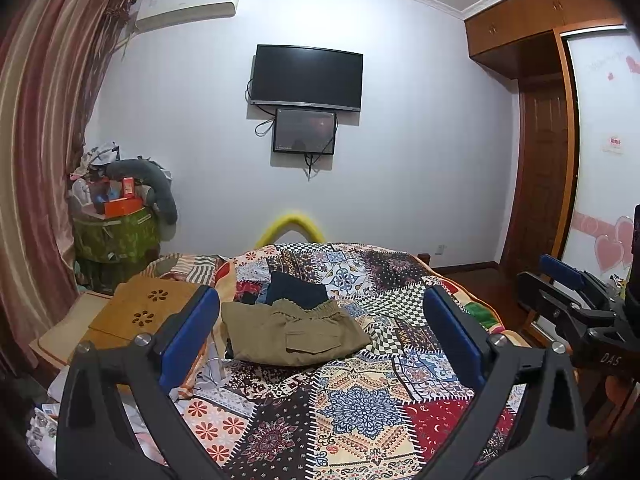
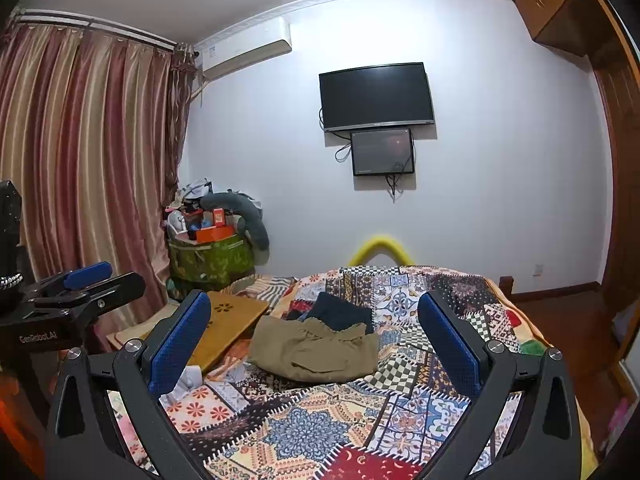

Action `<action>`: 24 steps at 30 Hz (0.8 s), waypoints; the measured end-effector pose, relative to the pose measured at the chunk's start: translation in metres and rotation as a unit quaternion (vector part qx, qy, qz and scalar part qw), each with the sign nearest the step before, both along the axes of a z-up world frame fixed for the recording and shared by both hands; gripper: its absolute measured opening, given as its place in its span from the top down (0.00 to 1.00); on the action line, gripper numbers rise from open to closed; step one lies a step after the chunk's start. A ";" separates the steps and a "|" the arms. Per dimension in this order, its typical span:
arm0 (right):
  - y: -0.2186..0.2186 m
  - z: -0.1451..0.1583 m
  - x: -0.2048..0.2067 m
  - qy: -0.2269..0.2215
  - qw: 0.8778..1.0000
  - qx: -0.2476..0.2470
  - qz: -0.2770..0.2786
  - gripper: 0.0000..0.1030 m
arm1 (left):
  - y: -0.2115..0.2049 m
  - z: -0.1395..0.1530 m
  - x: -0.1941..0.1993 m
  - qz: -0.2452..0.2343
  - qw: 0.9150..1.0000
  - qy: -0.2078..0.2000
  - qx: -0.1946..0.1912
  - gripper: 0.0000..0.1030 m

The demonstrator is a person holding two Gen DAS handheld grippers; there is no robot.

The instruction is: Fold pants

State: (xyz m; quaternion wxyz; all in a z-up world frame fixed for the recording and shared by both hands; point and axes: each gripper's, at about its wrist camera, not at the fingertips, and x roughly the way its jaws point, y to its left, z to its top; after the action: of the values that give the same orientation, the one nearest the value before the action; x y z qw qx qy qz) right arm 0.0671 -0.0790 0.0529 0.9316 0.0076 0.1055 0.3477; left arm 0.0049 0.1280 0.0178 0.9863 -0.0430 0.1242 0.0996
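Note:
Khaki cargo pants point(image 1: 294, 330) point(image 2: 320, 350) lie folded in a compact pile on the patchwork bedspread point(image 1: 360, 404) point(image 2: 304, 424), elastic waistband toward the far side. A dark navy garment point(image 1: 298, 288) point(image 2: 340, 312) lies just behind them. My left gripper point(image 1: 320, 328) is open, raised above the near part of the bed, holding nothing. My right gripper point(image 2: 316, 336) is open too, empty, at about the same height. Each gripper shows at the edge of the other's view: the right gripper point(image 1: 568, 280) and the left gripper point(image 2: 86, 276).
A wooden lap desk point(image 1: 136, 312) point(image 2: 228, 324) lies on the bed's left side over loose cloth. A green bin point(image 1: 116, 240) point(image 2: 212, 260) piled with clutter stands in the corner by the curtain point(image 2: 80, 152). A wardrobe point(image 1: 552, 128) lines the right wall.

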 end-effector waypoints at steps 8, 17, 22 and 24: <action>-0.002 0.000 0.002 0.004 1.000 0.001 -0.003 0.00 | -0.003 0.001 0.002 -0.006 1.000 0.006 0.006 0.00; -0.003 -0.001 0.001 0.007 1.000 0.002 -0.003 0.00 | -0.005 0.001 0.006 -0.010 1.000 0.009 0.007 0.00; -0.004 -0.002 0.001 0.007 1.000 0.003 -0.003 0.00 | -0.007 0.001 0.007 -0.012 1.000 0.011 0.009 0.00; -0.004 -0.002 0.001 0.007 1.000 0.003 -0.003 0.00 | -0.007 0.001 0.008 -0.011 1.000 0.011 0.011 0.00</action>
State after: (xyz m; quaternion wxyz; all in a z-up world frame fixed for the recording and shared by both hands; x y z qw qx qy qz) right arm 0.0682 -0.0827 0.0513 0.9320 0.0135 0.1110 0.3449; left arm 0.0126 0.1208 0.0186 0.9863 -0.0301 0.1348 0.0904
